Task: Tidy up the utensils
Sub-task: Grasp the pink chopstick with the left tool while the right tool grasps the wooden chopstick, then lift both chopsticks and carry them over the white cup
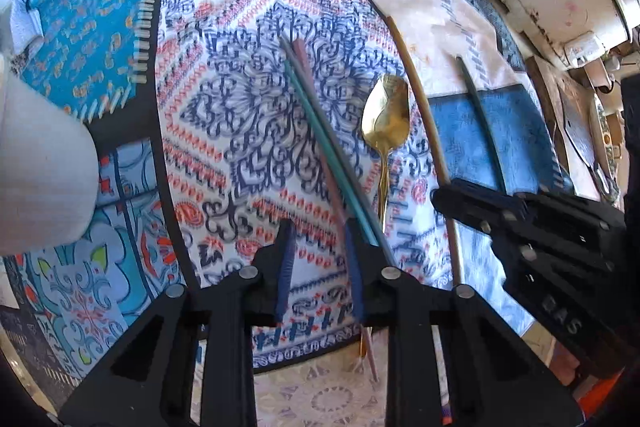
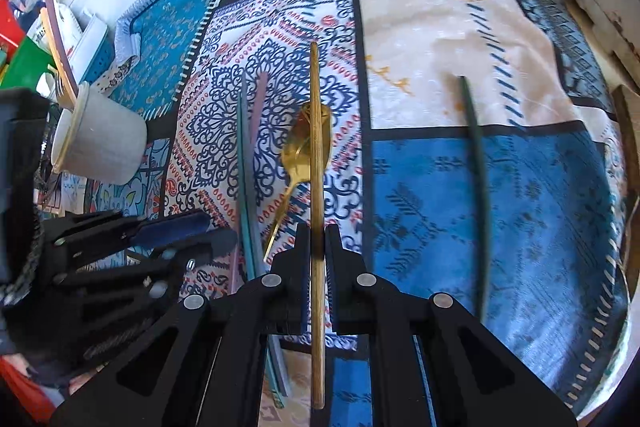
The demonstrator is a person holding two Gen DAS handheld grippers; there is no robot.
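Patchwork cloth [image 2: 460, 27] in blue, cream and red-patterned panels covers the whole work surface. Nearest the right camera, the right gripper [image 2: 318, 239] is clamped tight on a tan chopstick [image 2: 315, 131], which is held above the cloth and crosses the bowl of the gold spoon [image 2: 306, 143]. The spoon is taken as the landmark. Just to its left, a teal chopstick [image 2: 244, 155] and a pink chopstick [image 2: 258, 107] are laid together on the patterned panel. The left gripper [image 1: 320, 247] is seen over their near ends with its jaws apart; no grip on them can be made out. Well to the right of the spoon, a dark green chopstick [image 2: 474, 155] is laid across the cream and blue panels. Farther left of the spoon, a white cup [image 2: 104, 143] is tipped on its side.
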